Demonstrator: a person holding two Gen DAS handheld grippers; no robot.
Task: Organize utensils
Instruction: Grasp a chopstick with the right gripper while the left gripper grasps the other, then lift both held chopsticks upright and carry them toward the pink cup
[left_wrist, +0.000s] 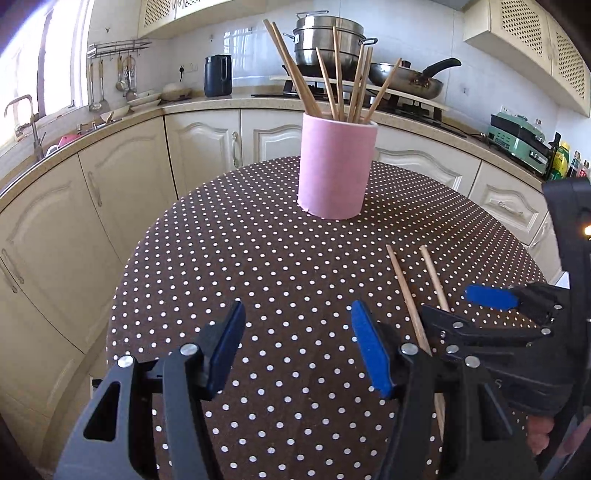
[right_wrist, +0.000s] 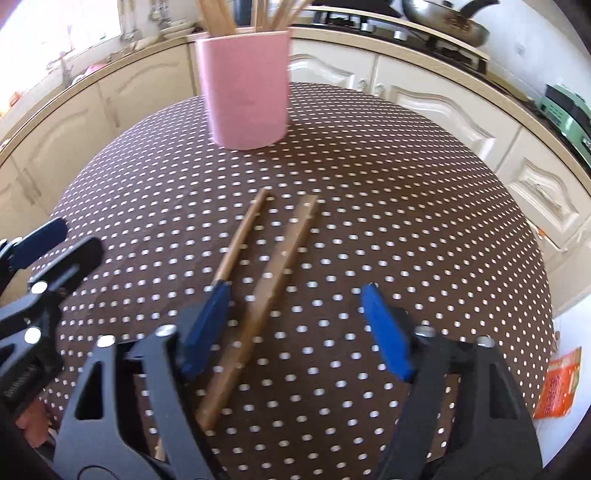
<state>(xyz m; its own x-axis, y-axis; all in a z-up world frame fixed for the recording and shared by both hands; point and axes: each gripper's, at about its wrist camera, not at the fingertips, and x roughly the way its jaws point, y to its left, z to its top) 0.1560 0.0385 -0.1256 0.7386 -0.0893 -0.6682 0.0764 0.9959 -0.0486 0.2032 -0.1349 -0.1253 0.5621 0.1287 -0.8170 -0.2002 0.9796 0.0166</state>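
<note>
Chopsticks are the concern: two loose ones lie on the dotted tablecloth (right_wrist: 369, 177), the left chopstick (right_wrist: 242, 236) and the right chopstick (right_wrist: 288, 251), close together but not parallel, splayed wider at the far ends and well short of the pink holder (right_wrist: 245, 92) that stands upright further back with a bundle of sticks already fanned out of it. The right gripper (right_wrist: 295, 325) points down over them with its blue pads partly open and nothing clamped; the right chopstick runs between the jaws nearer the left pad, while the left chopstick passes under or just beside the left pad, and I cannot tell whether they touch. That is the main risk, to my eye: closing here could pinch one stick cleanly and kick the other sideways, or catch both crossed so that they scissor and slip out on the lift. A thin round stick gripped off-centre would also pivot and droop. The left gripper (left_wrist: 299, 347) hangs above bare cloth beside its partner, jaws half open and empty, close enough that the two tools could knock together. Further out, a tilted stick could snag the crowded bundle or tip the holder.
</note>
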